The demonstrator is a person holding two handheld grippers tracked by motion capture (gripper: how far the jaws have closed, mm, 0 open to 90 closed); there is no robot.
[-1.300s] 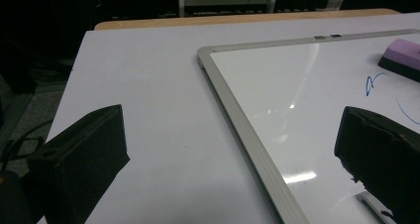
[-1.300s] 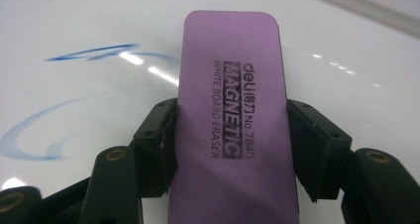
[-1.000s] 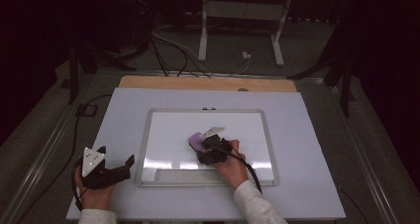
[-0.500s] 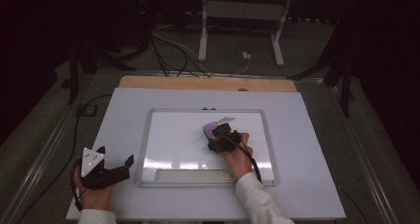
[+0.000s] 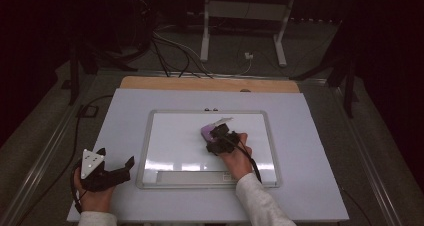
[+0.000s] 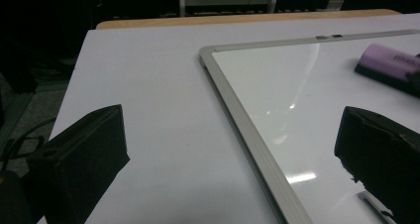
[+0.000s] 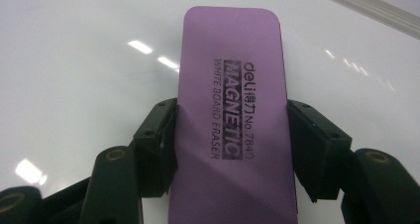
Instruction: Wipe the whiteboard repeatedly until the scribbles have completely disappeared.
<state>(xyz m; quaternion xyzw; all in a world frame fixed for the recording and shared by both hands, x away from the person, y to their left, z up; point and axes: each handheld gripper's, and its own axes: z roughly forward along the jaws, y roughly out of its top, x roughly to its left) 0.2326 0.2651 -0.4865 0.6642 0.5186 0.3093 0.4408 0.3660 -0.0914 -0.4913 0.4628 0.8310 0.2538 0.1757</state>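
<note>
Eraser (image 7: 233, 130) sits clamped by its long sides in the right hand-held gripper (image 5: 219, 137), flat on the whiteboard (image 5: 175, 141). Tilting could lift its felt. Left hand-held gripper (image 5: 107, 170) rests open on the table (image 5: 310, 186).

Open hand-held gripper (image 6: 233, 159) over whiteboard (image 6: 257, 135) edge; purple eraser (image 6: 389, 65) far right.

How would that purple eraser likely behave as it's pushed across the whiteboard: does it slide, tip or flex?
The purple eraser looks like a flat, stiff block, so it should hardly flex in the right gripper. Lying low and broad on the glossy whiteboard, it probably slides without tipping. Its print reads "magnetic", so it may drag slightly.
</note>
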